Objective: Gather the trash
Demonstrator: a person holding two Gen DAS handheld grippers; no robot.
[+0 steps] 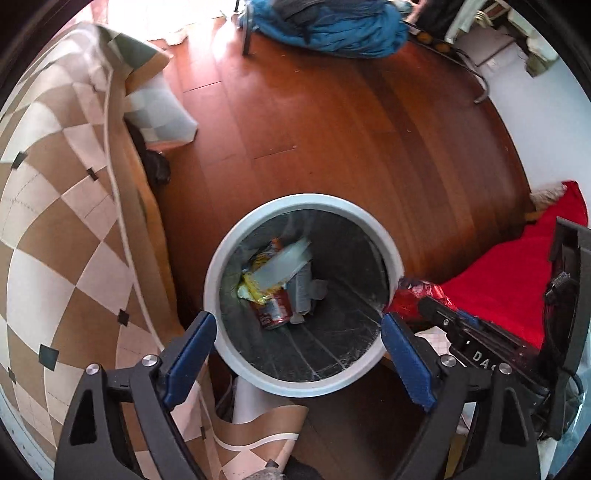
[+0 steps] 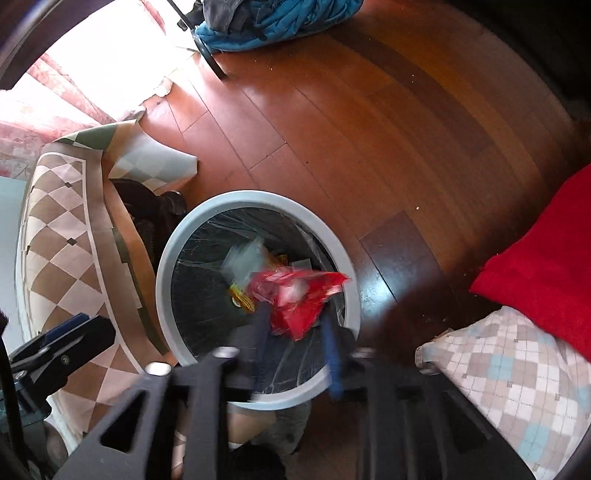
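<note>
A round bin with a pale grey rim (image 1: 212, 280) (image 2: 164, 273) stands on the wooden floor. It has a dark liner and holds a red drink can (image 1: 275, 312), a yellow wrapper (image 1: 255, 284) and a clear plastic container (image 1: 280, 266). My left gripper (image 1: 301, 332) hangs open above the bin's near rim, with nothing between its blue pads. My right gripper (image 2: 295, 339), blurred by motion, is shut on a crumpled red wrapper (image 2: 295, 299) over the bin's opening. In the left wrist view the right gripper (image 1: 424, 304) and the red wrapper (image 1: 410, 295) sit at the bin's right rim.
A table with a brown-and-cream chequered cloth (image 1: 55, 221) (image 2: 59, 236) crowds the bin's left side. A red cushion (image 1: 517, 288) (image 2: 546, 269) and a chequered cushion (image 2: 517, 369) lie to the right. A blue padded bundle (image 1: 332, 29) lies on the far floor.
</note>
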